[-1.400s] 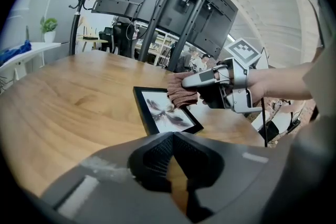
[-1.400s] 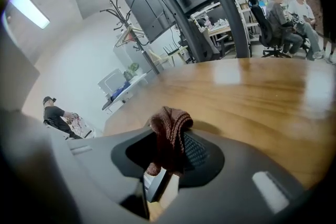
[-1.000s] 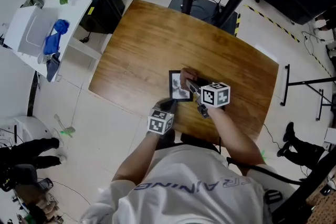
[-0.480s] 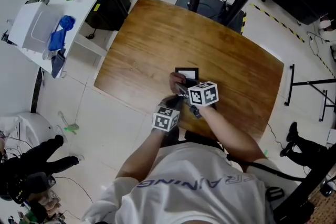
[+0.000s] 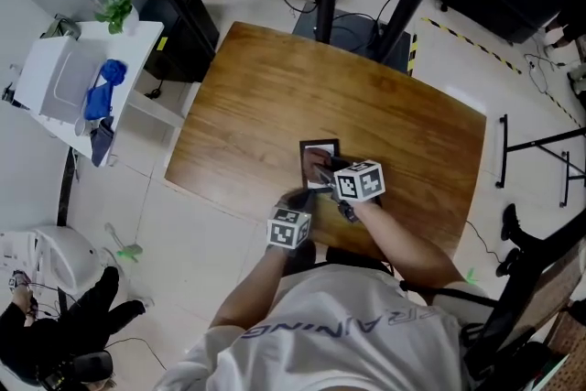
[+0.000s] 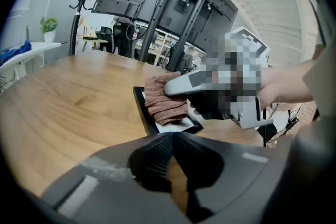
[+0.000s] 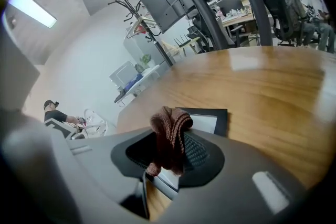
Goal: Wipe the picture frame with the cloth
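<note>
Holding a two-jaw tool in each hand, you stand at the near edge of a wooden table [image 5: 275,87]. The picture frame [image 5: 319,146], black-edged with a pale middle, lies flat on the table close to that near edge, right in front of you.

Your right gripper [image 5: 322,168] is clamped on the cloth [image 7: 169,134], a reddish-brown knitted piece bunched between its jaws. In the left gripper view that cloth [image 6: 164,102] sits down on the frame [image 6: 140,108], covering much of its middle and far end. The right gripper view shows the frame [image 7: 221,115] lying just beyond the jaws [image 7: 168,150], with the cloth hanging in front of it.

Your left gripper [image 5: 298,197] rests low at the frame's near left corner. Its jaws [image 6: 170,138] are pressed together at the tips with nothing between them, and they point at the frame's near edge; whether they touch it cannot be told.
</note>
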A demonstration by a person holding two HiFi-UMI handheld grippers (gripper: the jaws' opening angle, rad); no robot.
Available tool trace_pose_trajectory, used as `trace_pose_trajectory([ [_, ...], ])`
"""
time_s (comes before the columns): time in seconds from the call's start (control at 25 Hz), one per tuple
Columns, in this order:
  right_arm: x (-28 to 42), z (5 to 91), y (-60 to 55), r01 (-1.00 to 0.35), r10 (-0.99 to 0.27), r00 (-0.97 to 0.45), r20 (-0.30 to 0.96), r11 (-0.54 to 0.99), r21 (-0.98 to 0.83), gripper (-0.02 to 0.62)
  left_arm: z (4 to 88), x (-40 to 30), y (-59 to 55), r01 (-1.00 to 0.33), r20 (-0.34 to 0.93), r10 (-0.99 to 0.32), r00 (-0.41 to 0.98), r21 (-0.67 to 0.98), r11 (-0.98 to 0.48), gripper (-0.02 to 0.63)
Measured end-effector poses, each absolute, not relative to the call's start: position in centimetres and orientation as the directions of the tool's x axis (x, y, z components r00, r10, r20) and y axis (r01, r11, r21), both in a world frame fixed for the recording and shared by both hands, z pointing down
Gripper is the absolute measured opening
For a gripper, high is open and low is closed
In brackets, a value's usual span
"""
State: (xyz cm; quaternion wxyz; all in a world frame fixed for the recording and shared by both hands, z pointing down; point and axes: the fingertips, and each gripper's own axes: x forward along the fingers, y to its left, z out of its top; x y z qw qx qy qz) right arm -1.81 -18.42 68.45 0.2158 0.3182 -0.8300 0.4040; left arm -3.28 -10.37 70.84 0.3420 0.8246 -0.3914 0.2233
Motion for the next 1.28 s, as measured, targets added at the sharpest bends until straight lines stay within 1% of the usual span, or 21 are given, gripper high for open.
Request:
trace_pose_trajectory([
  [0.44, 3.5, 68.1, -19.0, -0.754, -0.423, -0.656, 0.626, 0.418, -0.507, 0.118, 70.8, -3.4, -10.7, -0.804, 0.632, -0.507, 0.587, 0.379, -0.458, 0.003],
  [0.72, 3.7, 68.0, -19.1, -0.755, -0.434, -0.655, 0.619, 0.412, -0.510, 0.118, 70.9, -3.4, -10.8, -0.806, 0.630, -0.511, 0.584, 0.375, -0.459, 0.003],
  [0.96, 1.1, 66.3, -19.0, -0.704, -0.416, -0.709, 0.569, 0.451, -0.548, 0.118, 70.9, -3.5, -10.8, -0.806, 0.633, -0.509, 0.583, 0.374, -0.459, 0.003],
  [1.28, -4.1, 66.6, -16.3, -0.633, -0.305, -0.764, 0.569, 0.527, -0.567, 0.118, 70.8, -3.3, -10.7, -0.804, 0.630, -0.508, 0.587, 0.380, -0.458, 0.003],
])
